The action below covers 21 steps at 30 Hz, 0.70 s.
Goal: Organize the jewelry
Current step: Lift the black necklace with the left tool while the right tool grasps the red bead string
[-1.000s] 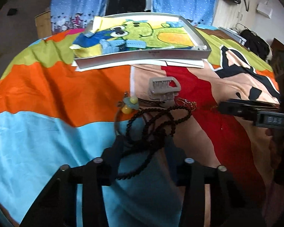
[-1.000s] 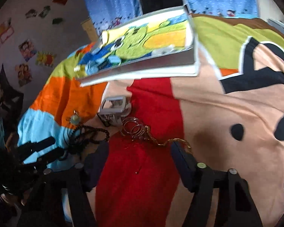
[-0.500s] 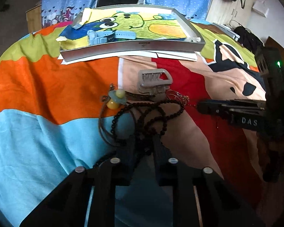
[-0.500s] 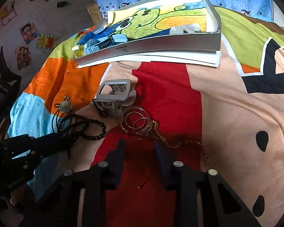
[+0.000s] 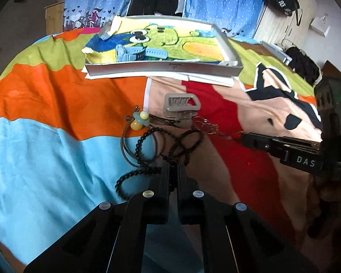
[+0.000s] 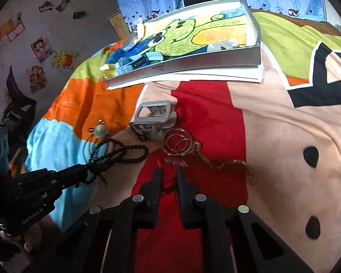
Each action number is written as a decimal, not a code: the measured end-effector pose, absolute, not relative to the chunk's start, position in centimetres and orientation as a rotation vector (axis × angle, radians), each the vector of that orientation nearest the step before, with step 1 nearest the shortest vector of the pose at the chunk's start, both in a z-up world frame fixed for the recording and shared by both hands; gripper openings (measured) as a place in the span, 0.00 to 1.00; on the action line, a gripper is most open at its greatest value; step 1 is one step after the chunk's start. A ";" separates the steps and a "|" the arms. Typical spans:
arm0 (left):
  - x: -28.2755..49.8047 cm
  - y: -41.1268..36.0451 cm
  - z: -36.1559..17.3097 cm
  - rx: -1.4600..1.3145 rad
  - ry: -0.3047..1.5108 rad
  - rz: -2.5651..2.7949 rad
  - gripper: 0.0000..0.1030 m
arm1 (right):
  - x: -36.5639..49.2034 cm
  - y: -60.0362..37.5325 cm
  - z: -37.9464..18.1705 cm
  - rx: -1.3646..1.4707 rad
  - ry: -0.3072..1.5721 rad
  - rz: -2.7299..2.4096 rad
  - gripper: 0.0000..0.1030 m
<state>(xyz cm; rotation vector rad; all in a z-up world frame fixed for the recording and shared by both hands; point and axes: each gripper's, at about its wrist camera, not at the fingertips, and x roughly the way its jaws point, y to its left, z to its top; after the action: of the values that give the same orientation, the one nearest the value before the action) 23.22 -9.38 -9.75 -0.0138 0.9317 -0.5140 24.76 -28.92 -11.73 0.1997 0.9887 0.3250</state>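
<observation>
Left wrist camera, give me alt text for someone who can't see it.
The left gripper is pinched shut on a black bead necklace lying on a colourful blanket. Beyond it sit a grey hair claw and a white tray; the right gripper reaches in from the right.

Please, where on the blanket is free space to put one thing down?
Free: the light blue patch left of the black bead necklace, and the peach area right of the gold chain. Crowded: around the grey hair clip.
</observation>
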 end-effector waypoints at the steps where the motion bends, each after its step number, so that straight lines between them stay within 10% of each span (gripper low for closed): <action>1: 22.6 -9.3 -9.3 -0.020 0.928 -0.515 0.03 | 24.3 -28.9 -11.4 0.205 0.980 0.330 0.12; 21: 23.2 -11.5 1.8 -0.058 0.694 -0.477 0.03 | 23.0 -29.6 -4.1 0.255 0.564 0.427 0.12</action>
<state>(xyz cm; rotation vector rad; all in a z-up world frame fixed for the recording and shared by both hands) 23.16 -11.48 1.77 -0.0577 0.6942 -0.4769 23.04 -29.65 -4.05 0.2552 0.5643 0.4267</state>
